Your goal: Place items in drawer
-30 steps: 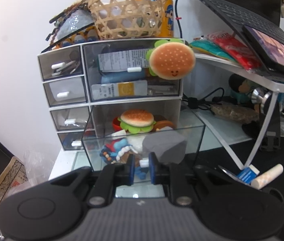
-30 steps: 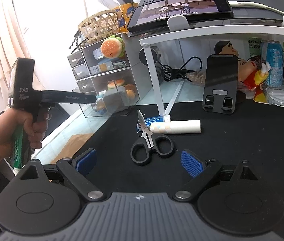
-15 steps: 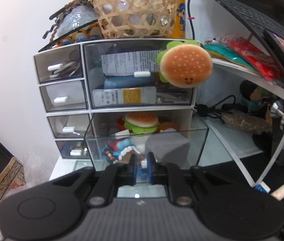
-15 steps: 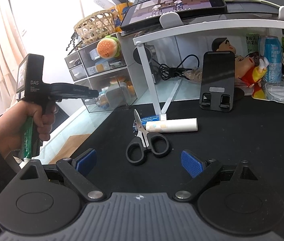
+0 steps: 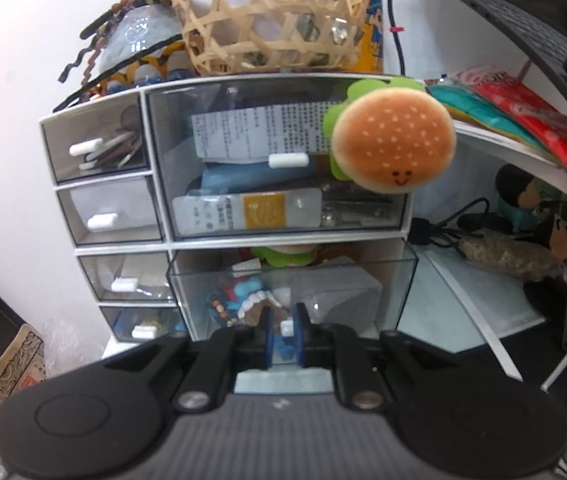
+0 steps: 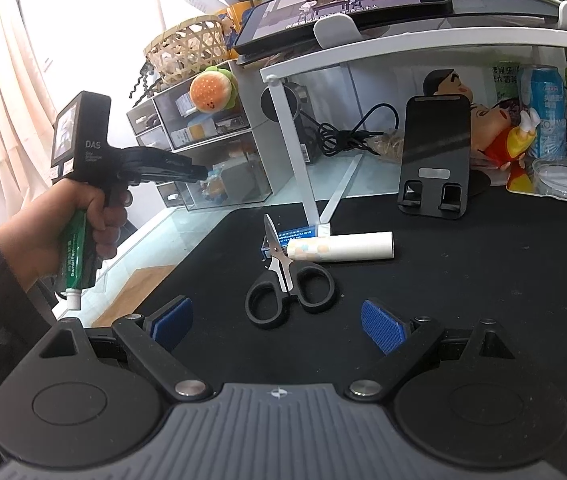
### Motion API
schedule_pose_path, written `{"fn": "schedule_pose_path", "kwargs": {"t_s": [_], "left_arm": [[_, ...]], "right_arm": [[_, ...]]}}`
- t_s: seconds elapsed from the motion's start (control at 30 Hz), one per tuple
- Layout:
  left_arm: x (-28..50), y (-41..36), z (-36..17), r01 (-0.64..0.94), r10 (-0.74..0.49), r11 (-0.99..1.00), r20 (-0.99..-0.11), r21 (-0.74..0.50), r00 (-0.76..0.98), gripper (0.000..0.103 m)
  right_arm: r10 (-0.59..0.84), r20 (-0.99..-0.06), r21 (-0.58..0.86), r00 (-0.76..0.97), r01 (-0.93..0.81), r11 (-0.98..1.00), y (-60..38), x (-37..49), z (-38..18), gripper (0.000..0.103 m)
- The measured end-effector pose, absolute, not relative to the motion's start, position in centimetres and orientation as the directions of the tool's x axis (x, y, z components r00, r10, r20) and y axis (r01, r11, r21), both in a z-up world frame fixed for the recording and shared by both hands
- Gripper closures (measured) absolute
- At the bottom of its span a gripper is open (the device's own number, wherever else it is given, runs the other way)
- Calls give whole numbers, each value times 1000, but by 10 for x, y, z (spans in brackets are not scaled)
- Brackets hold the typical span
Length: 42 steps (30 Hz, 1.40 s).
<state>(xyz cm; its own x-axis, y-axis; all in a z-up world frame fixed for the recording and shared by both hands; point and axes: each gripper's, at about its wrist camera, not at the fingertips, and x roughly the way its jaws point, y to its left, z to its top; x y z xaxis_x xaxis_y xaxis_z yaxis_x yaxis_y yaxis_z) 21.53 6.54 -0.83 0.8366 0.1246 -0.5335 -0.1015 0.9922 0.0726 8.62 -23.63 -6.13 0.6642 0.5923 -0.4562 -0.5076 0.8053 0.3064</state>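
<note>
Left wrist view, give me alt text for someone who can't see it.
The left gripper has its fingers shut on the small white handle of a clear drawer, pulled out from a desktop organizer and holding toys. A burger plush hangs over the drawer above, and a woven basket sits on top.
</note>
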Motion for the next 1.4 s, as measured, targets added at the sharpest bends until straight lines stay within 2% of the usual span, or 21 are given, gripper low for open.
{"fn": "schedule_pose_path", "kwargs": {"t_s": [0.57, 0.63, 0.77, 0.9, 1.03, 1.1, 1.23, 1.27, 1.3, 1.37, 1.4], "left_arm": [[223, 68, -7, -152, 149, 988, -530, 39, 835, 90], [217, 67, -6, -168, 166, 985, -516, 43, 841, 86], [205, 63, -6, -148, 143, 988, -530, 33, 836, 72], [188, 56, -2, -128, 134, 991, -523, 47, 842, 49], [165, 52, 7, -106, 103, 994, -511, 25, 853, 45], [153, 52, 15, -96, 80, 995, -503, -5, 860, 38], [124, 48, 32, -77, 58, 997, -464, -23, 884, 38], [118, 46, 36, -71, 50, 997, -458, -29, 888, 34], [112, 45, 38, -62, 36, 997, -458, -42, 888, 26], [99, 42, 41, -44, 8, 997, -459, -68, 889, 19], [94, 40, 42, -32, -5, 997, -459, -73, 889, 19]], "right_arm": [[576, -453, 302, 680, -491, 817, -242, 89, -65, 9], [580, -449, 309, 680, -491, 815, -244, 89, -65, 9], [587, -439, 324, 680, -490, 809, -246, 90, -65, 9], [589, -434, 323, 682, -493, 808, -246, 87, -64, 9], [590, -433, 316, 682, -499, 807, -245, 84, -62, 9], [586, -431, 310, 687, -497, 811, -245, 83, -61, 9], [580, -433, 310, 690, -490, 815, -247, 81, -60, 9], [576, -434, 307, 693, -487, 817, -247, 80, -59, 9], [573, -436, 303, 694, -486, 820, -246, 80, -59, 9], [575, -441, 310, 689, -484, 818, -246, 79, -57, 9], [586, -438, 324, 682, -488, 811, -247, 78, -56, 9]]}}
